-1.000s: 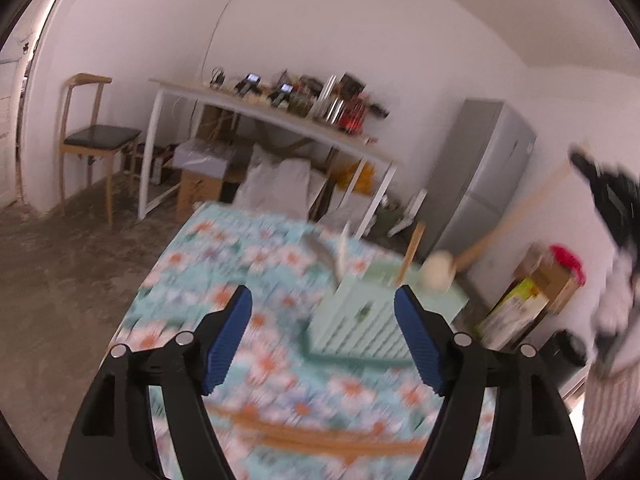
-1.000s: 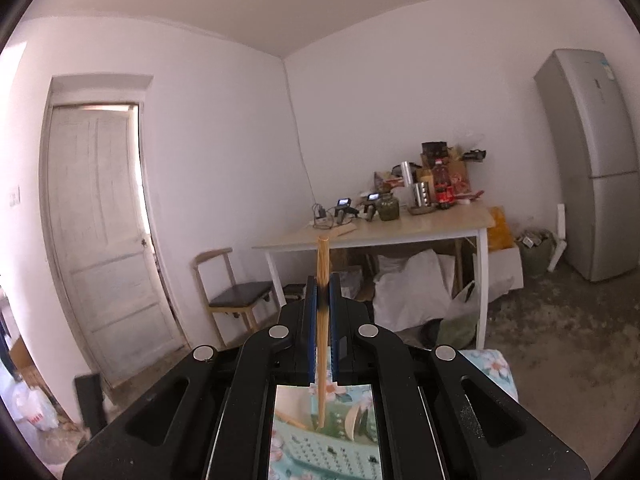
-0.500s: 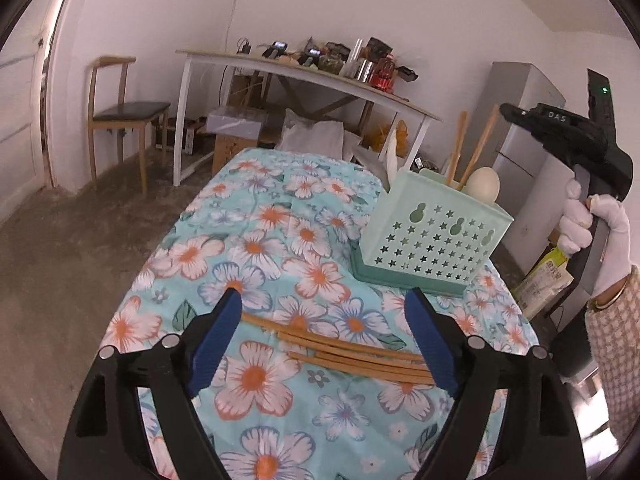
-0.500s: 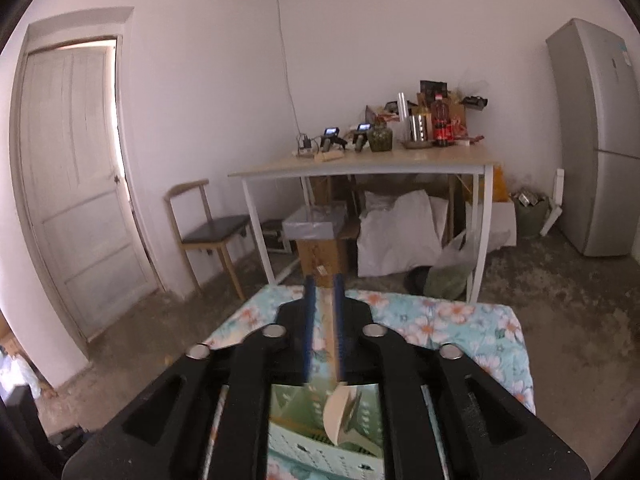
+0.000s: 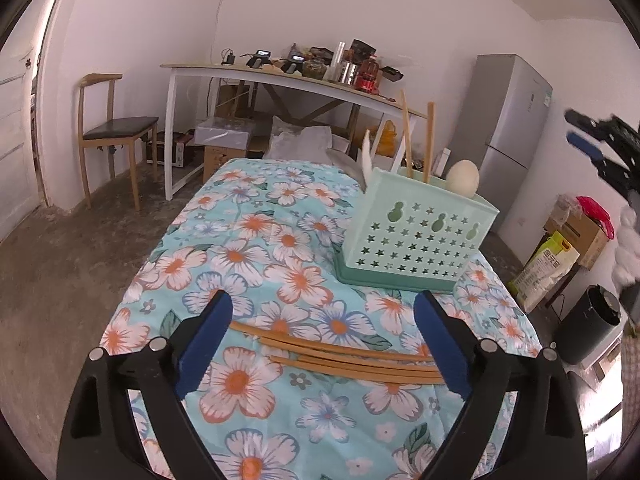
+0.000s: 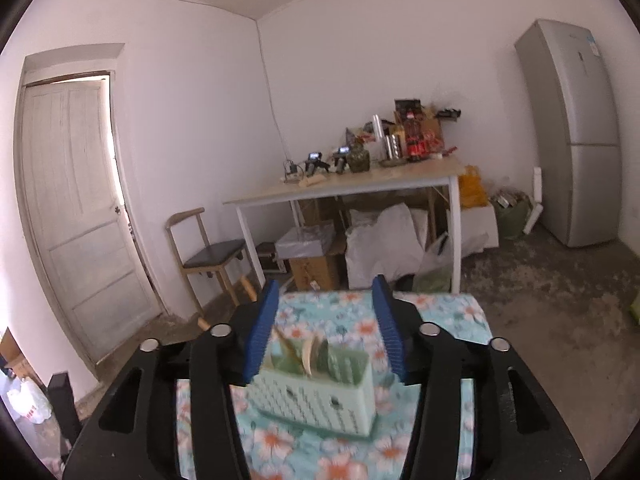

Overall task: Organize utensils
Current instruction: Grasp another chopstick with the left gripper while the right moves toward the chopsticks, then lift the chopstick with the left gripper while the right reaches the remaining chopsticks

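Observation:
Several wooden chopsticks point(image 5: 340, 354) lie crosswise on the floral tablecloth point(image 5: 256, 248). My left gripper point(image 5: 320, 320) hovers over them with its jaws opening wide, a blue pad near each end of the bundle and nothing gripped. Behind stands the mint-green utensil basket point(image 5: 416, 236), holding two upright chopsticks point(image 5: 429, 140), a wooden spoon point(image 5: 463, 178) and pale utensils. My right gripper point(image 6: 326, 304) hangs above the basket point(image 6: 316, 392) with its jaws opening and nothing between the pads. It also shows at the right edge as the right gripper point(image 5: 592, 140).
A white table point(image 5: 280, 78) loaded with clutter stands at the back wall, with boxes and bags beneath. A wooden chair point(image 5: 116, 128) is at the left and a grey fridge point(image 5: 512, 120) at the right. Boxes and a black bin point(image 5: 588, 320) sit beside the table's right edge.
The right gripper let go of the chopstick, which now stands in the basket, and its jaws spread apart. The left gripper sank toward the chopsticks on the cloth and opened wider.

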Tool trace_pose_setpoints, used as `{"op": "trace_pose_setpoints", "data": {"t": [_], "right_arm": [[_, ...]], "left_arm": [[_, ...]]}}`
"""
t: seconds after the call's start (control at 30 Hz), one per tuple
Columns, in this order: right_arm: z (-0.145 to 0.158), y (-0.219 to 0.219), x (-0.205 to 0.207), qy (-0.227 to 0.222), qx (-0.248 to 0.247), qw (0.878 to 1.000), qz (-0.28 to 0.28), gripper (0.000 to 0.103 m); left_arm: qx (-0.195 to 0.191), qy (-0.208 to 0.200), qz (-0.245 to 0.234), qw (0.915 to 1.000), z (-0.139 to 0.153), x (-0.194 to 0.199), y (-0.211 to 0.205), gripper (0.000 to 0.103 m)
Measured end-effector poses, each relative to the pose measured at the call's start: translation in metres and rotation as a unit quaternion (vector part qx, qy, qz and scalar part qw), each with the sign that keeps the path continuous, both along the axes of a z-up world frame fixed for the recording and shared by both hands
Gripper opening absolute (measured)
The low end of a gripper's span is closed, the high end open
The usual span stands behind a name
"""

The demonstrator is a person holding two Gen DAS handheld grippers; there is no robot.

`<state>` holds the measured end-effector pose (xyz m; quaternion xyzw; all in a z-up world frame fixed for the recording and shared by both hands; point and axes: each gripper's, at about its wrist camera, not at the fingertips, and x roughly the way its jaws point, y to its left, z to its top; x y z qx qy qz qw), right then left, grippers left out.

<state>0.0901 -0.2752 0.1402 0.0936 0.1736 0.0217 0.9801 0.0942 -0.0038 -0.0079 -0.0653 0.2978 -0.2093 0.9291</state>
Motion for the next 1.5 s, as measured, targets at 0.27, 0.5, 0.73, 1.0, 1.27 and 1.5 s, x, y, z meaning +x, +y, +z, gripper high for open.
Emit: {"op": "trace_pose_setpoints", "data": {"t": [0.27, 0.5, 0.73, 1.0, 1.27, 1.5], "right_arm": [[-0.076, 0.015, -0.020, 0.124, 0.024, 0.992, 0.027, 0.079], [-0.163, 0.012, -0.020, 0.251, 0.109, 0.962, -0.002, 0.079], [-0.201, -0.010, -0.022, 0.315, 0.153, 0.936, -0.025, 0.079], [-0.211, -0.022, -0.021, 0.327, 0.173, 0.929, -0.022, 0.079], [-0.215, -0.023, -0.017, 0.327, 0.176, 0.928, -0.019, 0.079], [-0.217, -0.023, -0.017, 0.325, 0.175, 0.929, -0.016, 0.079]], "left_arm": [[0.028, 0.009, -0.020, 0.9993, -0.009, -0.002, -0.016, 0.090], [0.004, 0.065, 0.016, 0.9977, -0.022, 0.026, 0.002, 0.084], [-0.118, 0.196, 0.084, 0.9699, -0.055, 0.075, 0.047, 0.055], [-0.239, 0.288, 0.129, 0.9183, -0.094, 0.094, 0.079, 0.036], [-0.285, 0.321, 0.139, 0.8922, -0.106, 0.104, 0.079, 0.031], [-0.272, 0.321, 0.158, 0.8936, -0.104, 0.107, 0.070, 0.027]]}}
